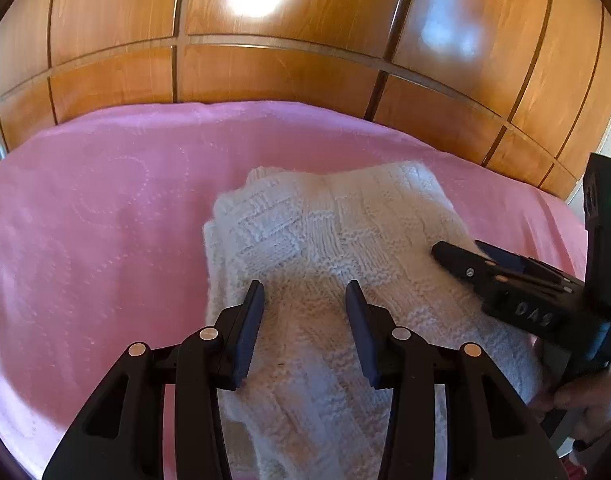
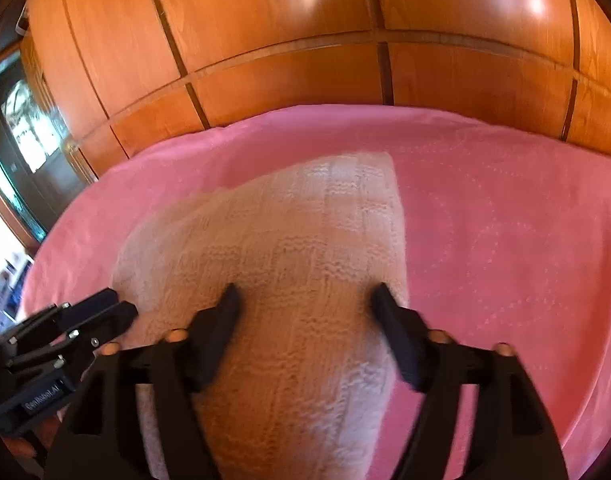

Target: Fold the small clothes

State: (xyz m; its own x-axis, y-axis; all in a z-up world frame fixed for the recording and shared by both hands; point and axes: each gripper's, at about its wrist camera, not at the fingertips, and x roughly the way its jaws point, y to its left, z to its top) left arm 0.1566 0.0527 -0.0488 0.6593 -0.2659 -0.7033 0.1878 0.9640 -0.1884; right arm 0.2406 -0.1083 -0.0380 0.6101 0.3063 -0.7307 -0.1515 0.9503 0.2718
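White knitted garment [image 1: 329, 264], folded, lying near the middle of the pink blanket [image 1: 97, 216]. Left gripper [image 1: 304, 300] and right gripper [image 2: 305, 300], both spread, poised over its near end, pinching nothing.

Warm light, wardrobe [image 1: 265, 72] glare, fisheye blur

The white knitted garment [image 1: 325, 248] runs off the bottom edge (near end unseen), right-wrist view motion-blurred.
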